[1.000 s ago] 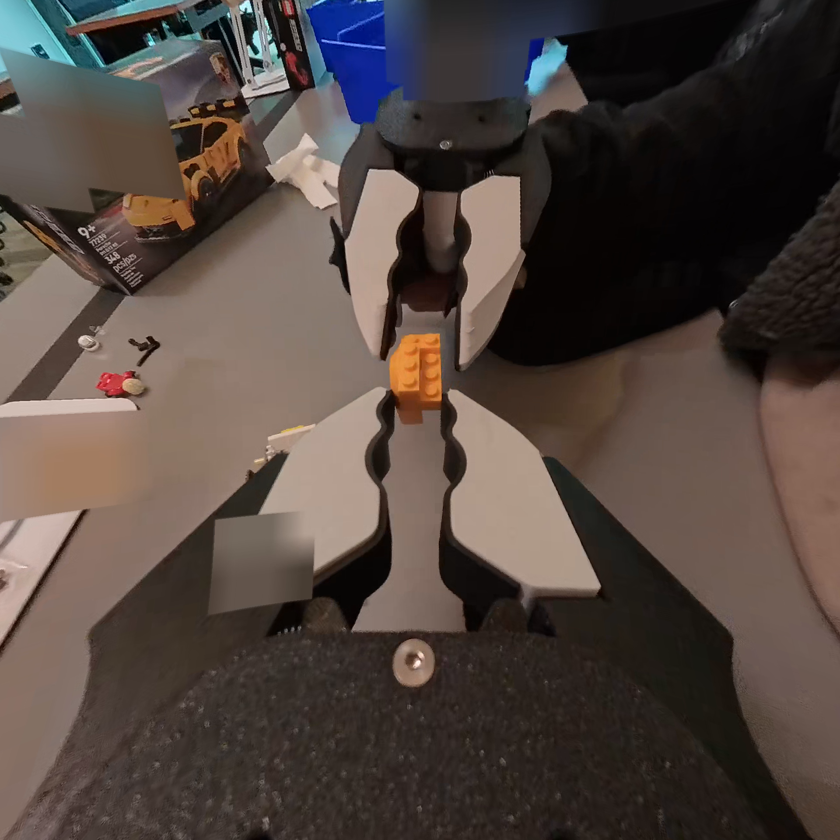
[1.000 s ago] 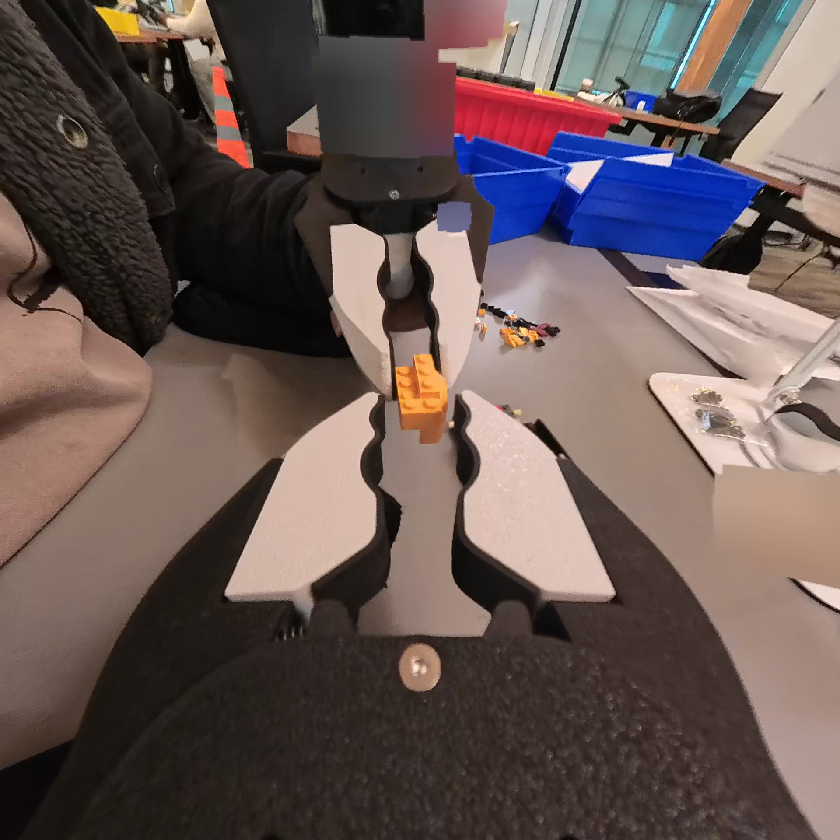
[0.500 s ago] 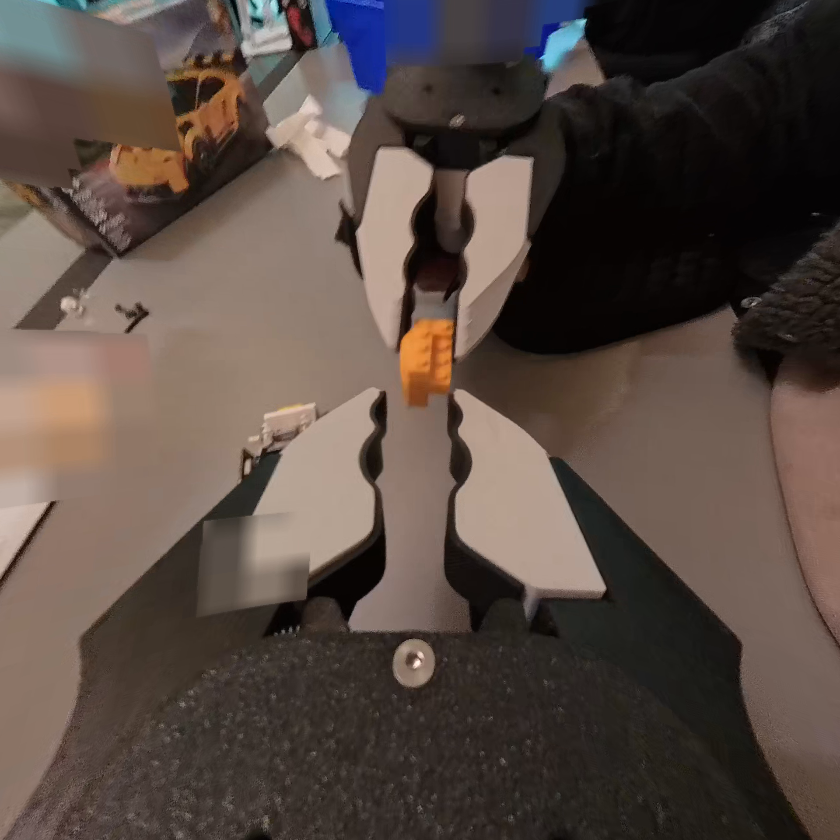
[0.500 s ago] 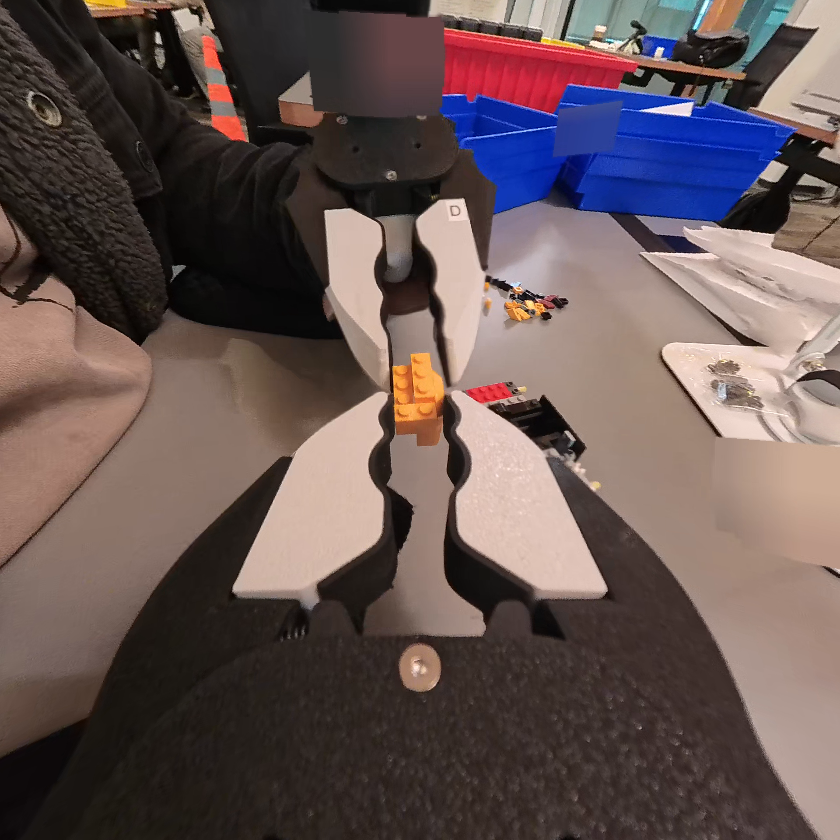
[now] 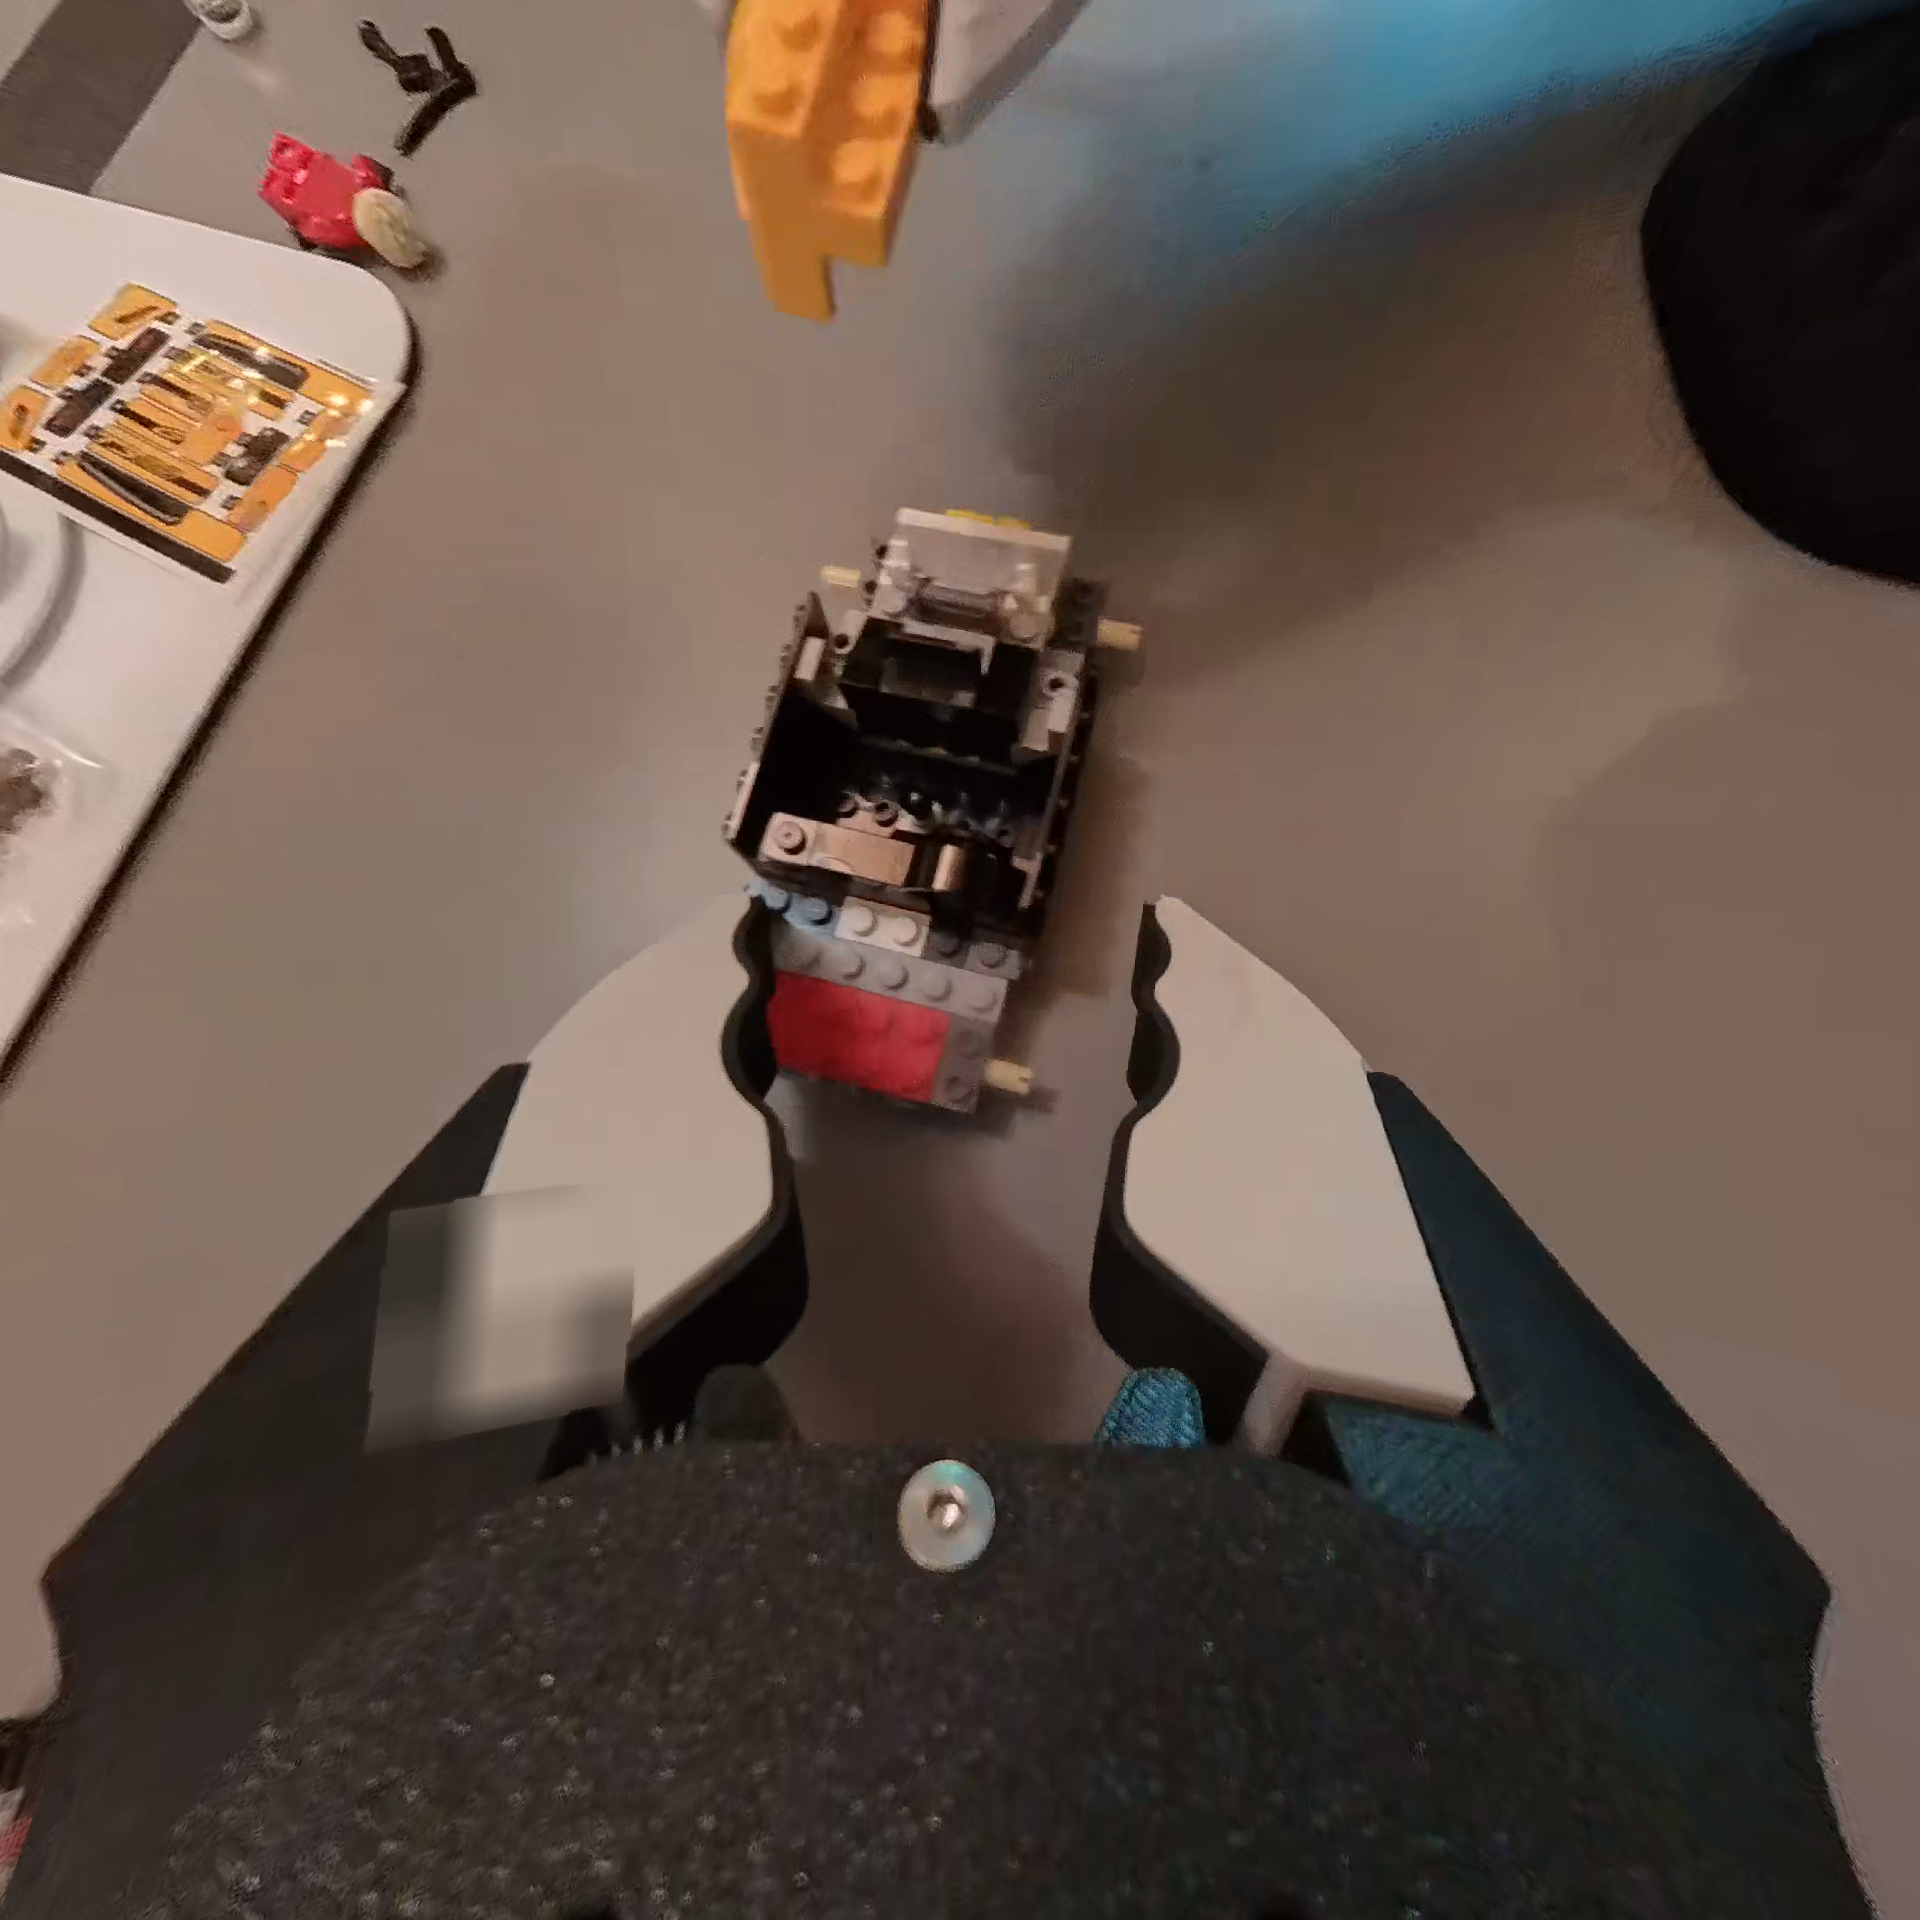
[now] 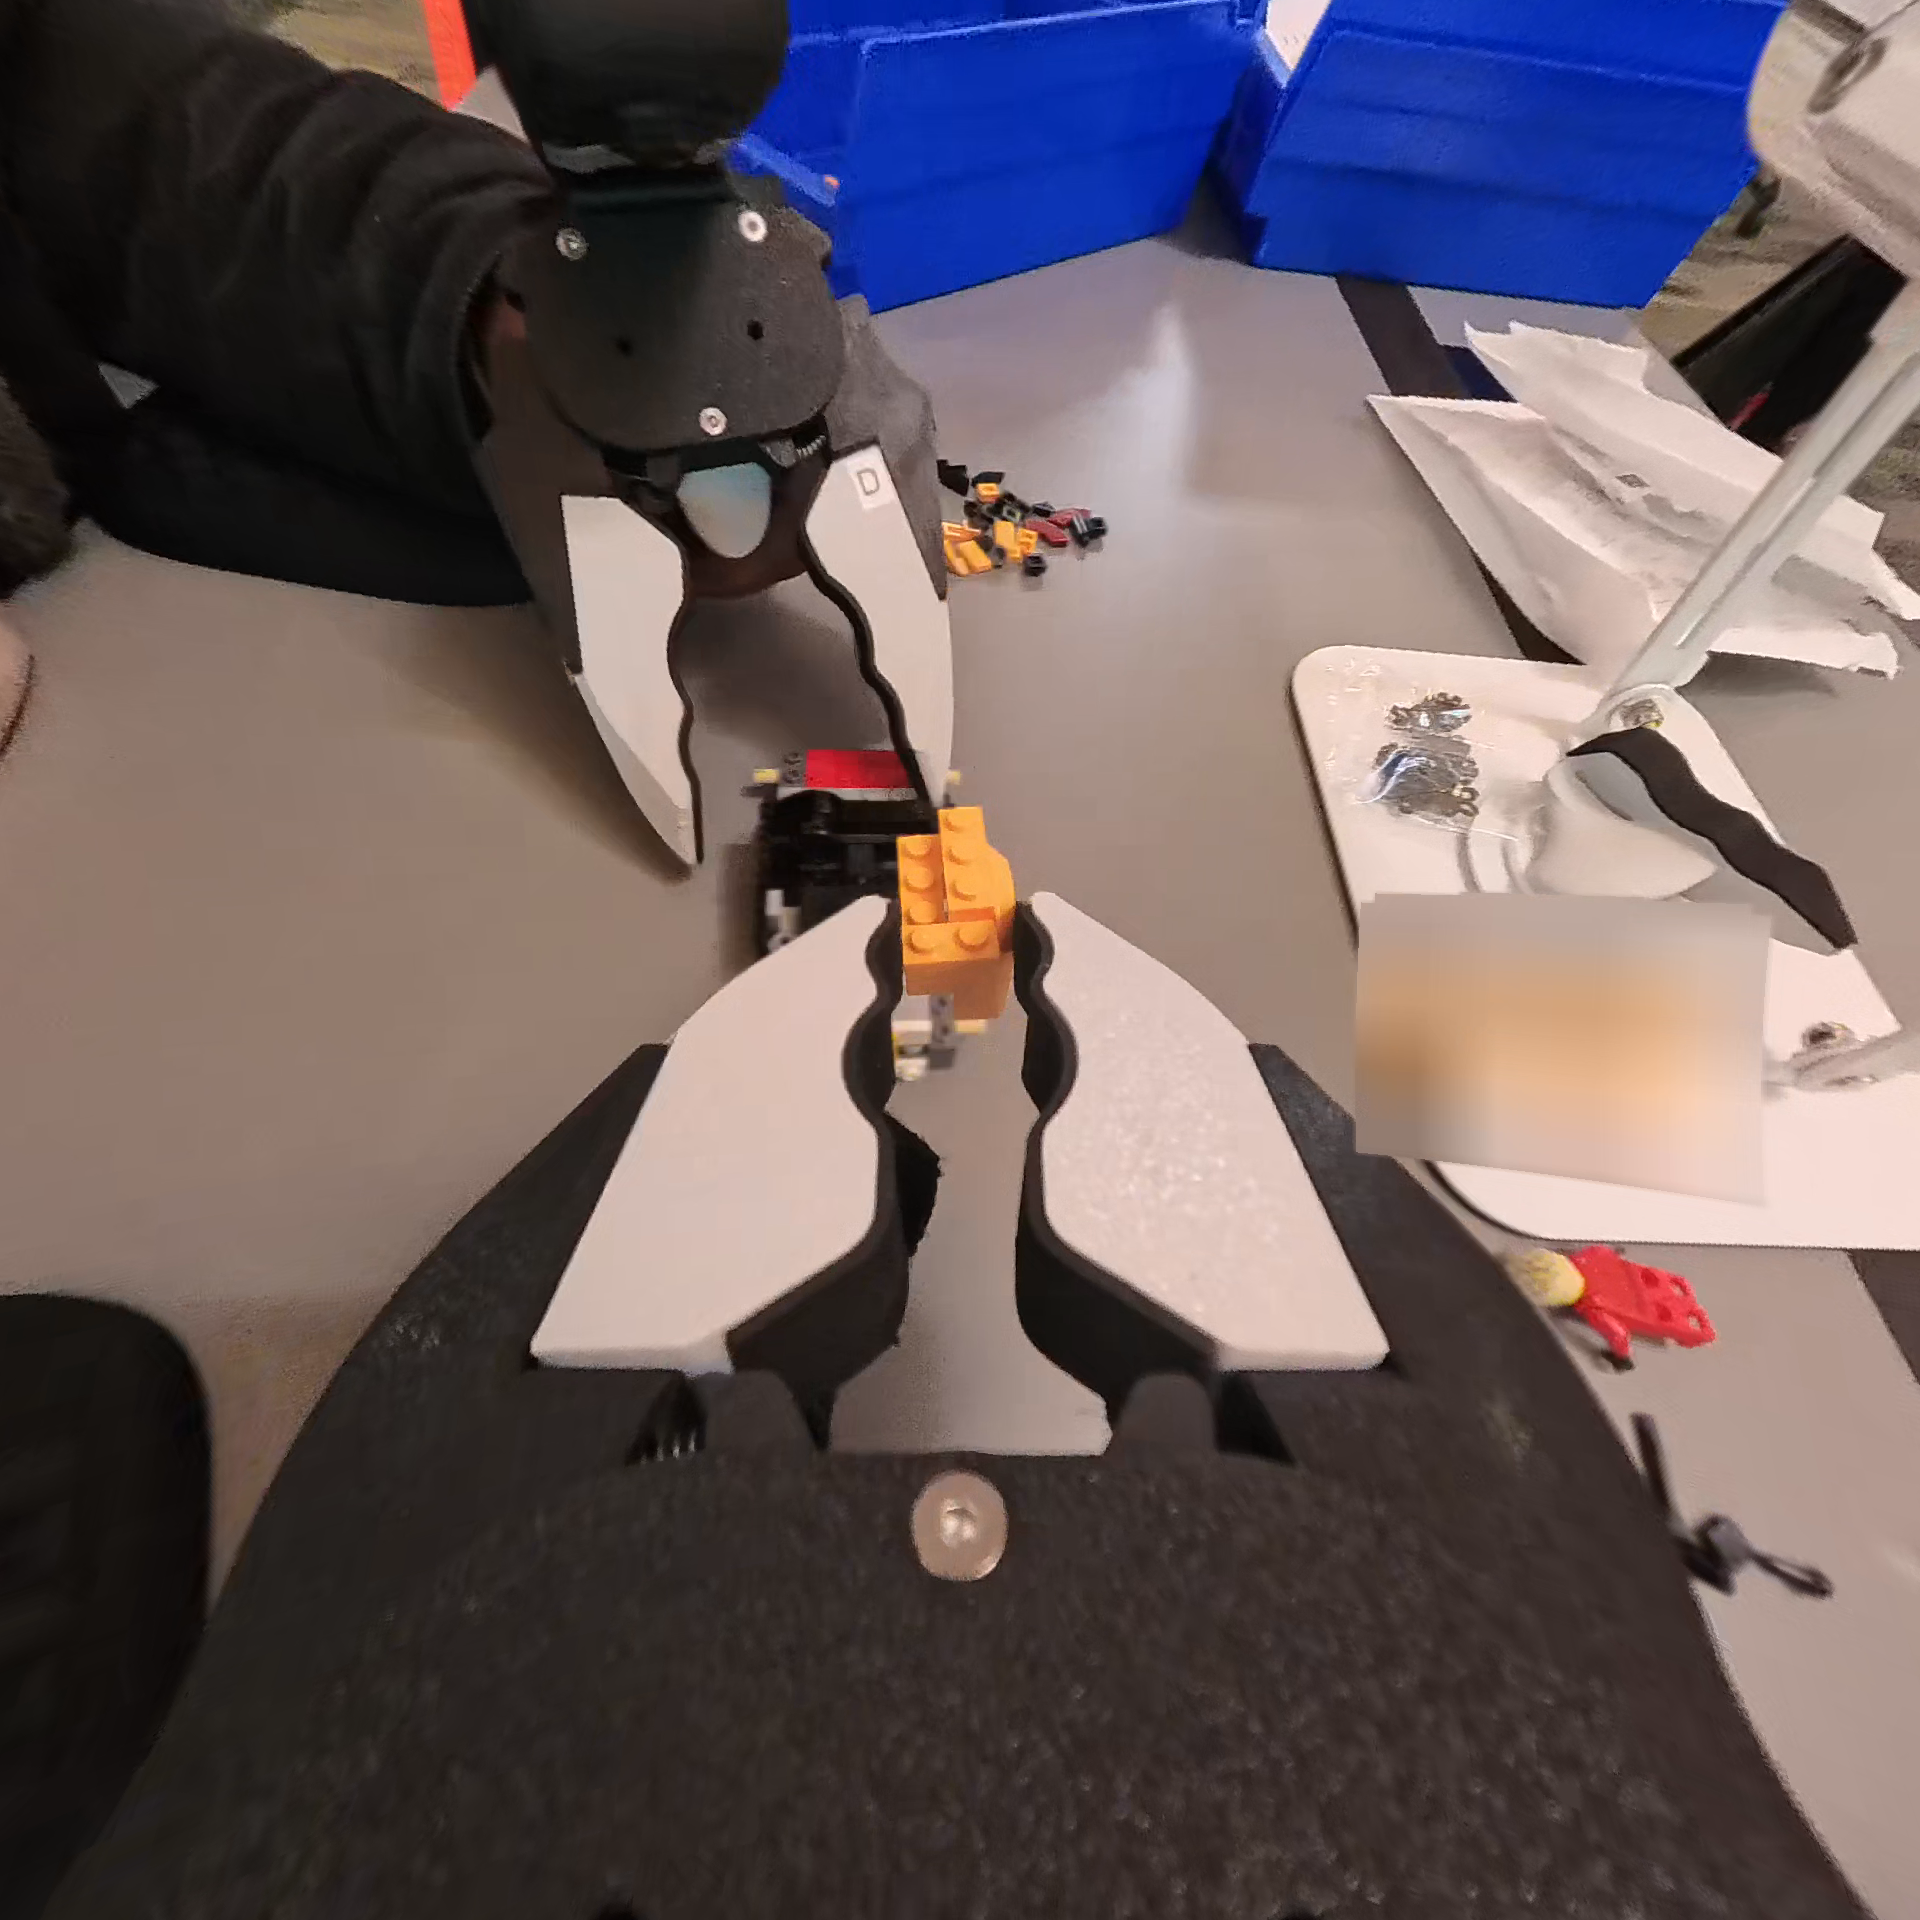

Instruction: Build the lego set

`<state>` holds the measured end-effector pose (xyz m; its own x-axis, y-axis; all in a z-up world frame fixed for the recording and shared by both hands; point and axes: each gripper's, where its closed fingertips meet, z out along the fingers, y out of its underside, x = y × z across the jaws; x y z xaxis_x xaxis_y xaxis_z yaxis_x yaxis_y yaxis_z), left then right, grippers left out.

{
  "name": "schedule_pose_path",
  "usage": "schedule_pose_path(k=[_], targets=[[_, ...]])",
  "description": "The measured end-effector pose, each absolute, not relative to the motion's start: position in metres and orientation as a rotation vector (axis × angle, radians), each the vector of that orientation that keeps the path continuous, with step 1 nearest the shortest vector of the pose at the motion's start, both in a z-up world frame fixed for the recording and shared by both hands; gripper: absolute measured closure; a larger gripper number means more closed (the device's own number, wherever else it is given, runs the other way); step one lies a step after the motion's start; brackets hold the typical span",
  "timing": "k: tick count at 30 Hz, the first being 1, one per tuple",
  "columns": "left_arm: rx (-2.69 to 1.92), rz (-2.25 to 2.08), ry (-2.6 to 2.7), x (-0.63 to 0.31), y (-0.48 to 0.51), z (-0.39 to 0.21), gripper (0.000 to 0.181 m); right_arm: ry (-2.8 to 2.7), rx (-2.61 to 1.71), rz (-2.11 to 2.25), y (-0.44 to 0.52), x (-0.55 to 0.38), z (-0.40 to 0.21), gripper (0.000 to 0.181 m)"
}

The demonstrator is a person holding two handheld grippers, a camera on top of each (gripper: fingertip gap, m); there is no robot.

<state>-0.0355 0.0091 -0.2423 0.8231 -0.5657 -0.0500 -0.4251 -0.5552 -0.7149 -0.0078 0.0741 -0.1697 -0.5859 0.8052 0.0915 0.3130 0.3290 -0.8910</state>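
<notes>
We see our right tongs (image 6: 951, 920) pinching an orange brick assembly (image 6: 954, 909), a stepped, studded plastic piece with a sloped edge, at the centre of the right wrist frame; our left tongs (image 5: 945, 914) stand spread wide, nothing between their white, wavy-edged fingers (image 5: 1236, 1039); in the left wrist frame they point down over the half-built car chassis (image 5: 914, 790), which lies flat on the smooth grey desk (image 5: 1351, 727) at mid-frame, its red end just inside the left finger's tip.

The chassis is a boxy block of black and grey bricks with a light grey cap at the far end and small tan pegs sticking out at the sides; the orange piece hangs above it at the top edge of that frame, apart from it.

In the right wrist frame a white tray (image 6: 1340, 727) with a bagged clump of dark parts (image 6: 1423, 758) sits at the right, crumpled white paper (image 6: 1621, 520) behind it, blue bins (image 6: 1455, 135) across the top, a scatter of small orange and black pieces (image 6: 1013, 525) at upper centre, a red piece (image 6: 1642, 1309) at lower right; a sticker sheet (image 5: 177, 426) lies on the tray at upper left of the left wrist frame.

Around the chassis the desk is bare on all sides; a dark sleeve (image 6: 260, 312) fills the upper left of the right wrist frame.
</notes>
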Motion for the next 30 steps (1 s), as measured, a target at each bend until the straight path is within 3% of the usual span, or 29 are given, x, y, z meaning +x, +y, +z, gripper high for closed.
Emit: schedule_pose_path(k=[3, 7, 11, 30], targets=[[-2.228, -0.221, 0.718, -0.044, 0.016, -0.237, 0.118, -2.058, -1.008, 1.25, 0.084, -0.018, -0.178, 0.161], [-2.23, -0.287, 0.789, -0.045, 0.027, -0.242, 0.108, -2.064, -1.069, 1.296, 0.088, -0.017, -0.195, 0.161], [-2.232, -0.377, 0.924, -0.031, 0.028, -0.252, 0.117, -2.07, -1.09, 1.329, 0.087, -0.014, -0.201, 0.161], [-2.195, -0.366, 1.068, -0.002, 0.002, -0.252, 0.118, -2.093, -1.091, 1.366, 0.07, -0.006, -0.193, 0.161]])
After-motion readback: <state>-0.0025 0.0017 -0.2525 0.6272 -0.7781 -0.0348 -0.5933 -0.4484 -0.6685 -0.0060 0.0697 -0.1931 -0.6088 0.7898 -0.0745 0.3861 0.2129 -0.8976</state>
